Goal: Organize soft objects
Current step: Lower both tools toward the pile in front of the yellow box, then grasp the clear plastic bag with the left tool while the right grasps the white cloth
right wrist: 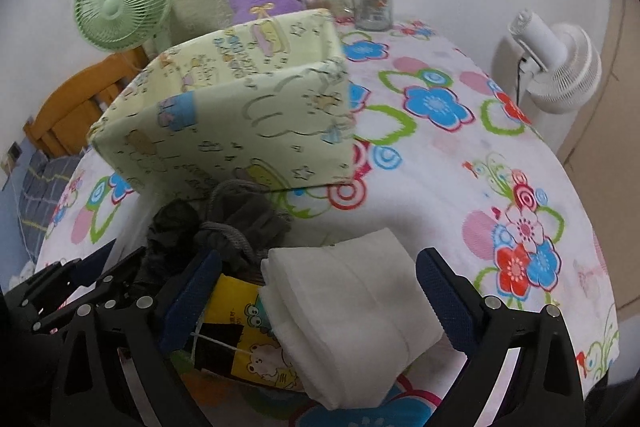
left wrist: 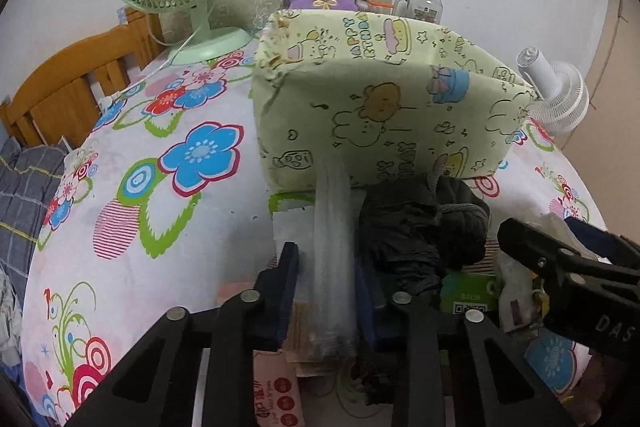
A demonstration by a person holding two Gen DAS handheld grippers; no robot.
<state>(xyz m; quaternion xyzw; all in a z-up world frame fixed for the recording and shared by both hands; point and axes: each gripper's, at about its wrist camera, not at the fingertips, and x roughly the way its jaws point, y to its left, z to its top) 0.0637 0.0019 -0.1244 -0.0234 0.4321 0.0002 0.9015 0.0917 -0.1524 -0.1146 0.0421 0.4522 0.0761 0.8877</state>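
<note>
On the flowered desk [right wrist: 440,163] stands a pale green fabric bin [left wrist: 384,99] printed with cartoon animals; its inside is hidden from both cameras. Just before it lies a heap of soft things: dark cloth [left wrist: 420,227], a grey drawstring pouch [right wrist: 244,223] and a yellow packet [right wrist: 240,335]. The left tongs [left wrist: 326,291] pinch a clear ribbed plastic bag [left wrist: 334,267]. The right tongs [right wrist: 320,291] stand spread around a folded white pad [right wrist: 352,311], apart from it.

Two close wrist views, angled down, sharing fabric box [left wrist: 384,107]
</note>
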